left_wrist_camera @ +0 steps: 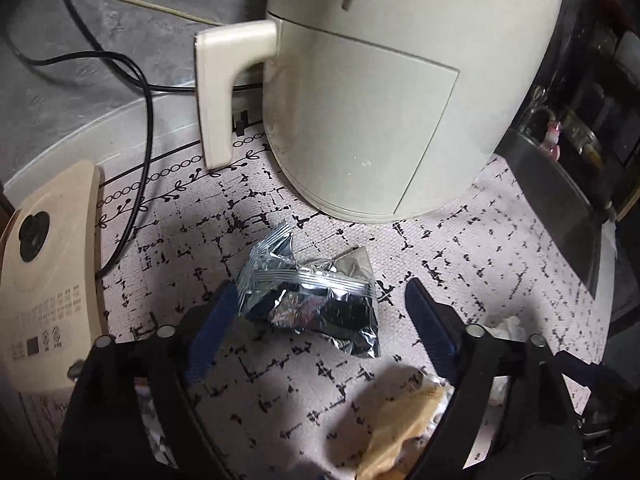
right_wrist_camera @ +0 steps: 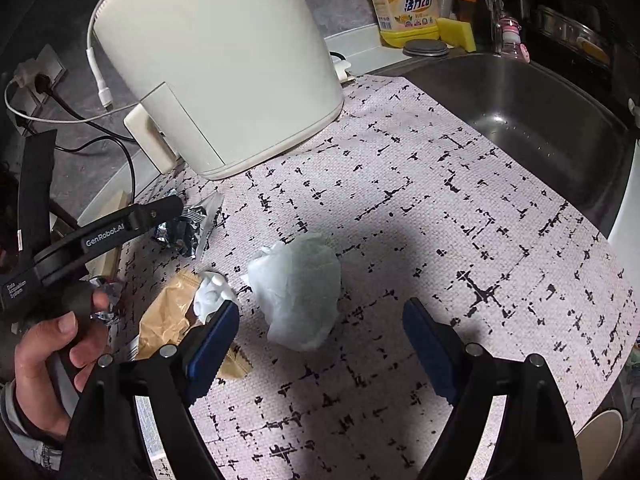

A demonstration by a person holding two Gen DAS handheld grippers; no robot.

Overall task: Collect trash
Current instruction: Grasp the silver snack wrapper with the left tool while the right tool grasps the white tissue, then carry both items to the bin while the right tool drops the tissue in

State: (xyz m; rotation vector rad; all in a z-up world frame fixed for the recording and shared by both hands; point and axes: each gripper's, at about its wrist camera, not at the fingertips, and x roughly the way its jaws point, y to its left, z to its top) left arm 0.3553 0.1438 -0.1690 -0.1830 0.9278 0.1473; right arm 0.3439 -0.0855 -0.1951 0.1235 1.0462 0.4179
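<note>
A crumpled silver foil wrapper [left_wrist_camera: 310, 300] lies on the patterned mat between the open fingers of my left gripper [left_wrist_camera: 320, 304], close to the left pad. It also shows in the right wrist view [right_wrist_camera: 188, 228], under the left gripper's arm. A crumpled white tissue ball [right_wrist_camera: 298, 290] lies on the mat just ahead of my open right gripper [right_wrist_camera: 320, 324]. A tan paper wrapper [right_wrist_camera: 168, 316] and a small white wad [right_wrist_camera: 210, 294] lie by the right gripper's left finger [right_wrist_camera: 212, 340]. The tan wrapper also shows low in the left wrist view [left_wrist_camera: 400, 420].
A cream air fryer [left_wrist_camera: 392, 80] with a handle stands right behind the foil wrapper. A beige appliance [left_wrist_camera: 48, 272] sits at left with a black cable [left_wrist_camera: 148, 128]. A steel sink [right_wrist_camera: 532, 120] lies at right, with a yellow detergent bottle [right_wrist_camera: 406, 4] behind it.
</note>
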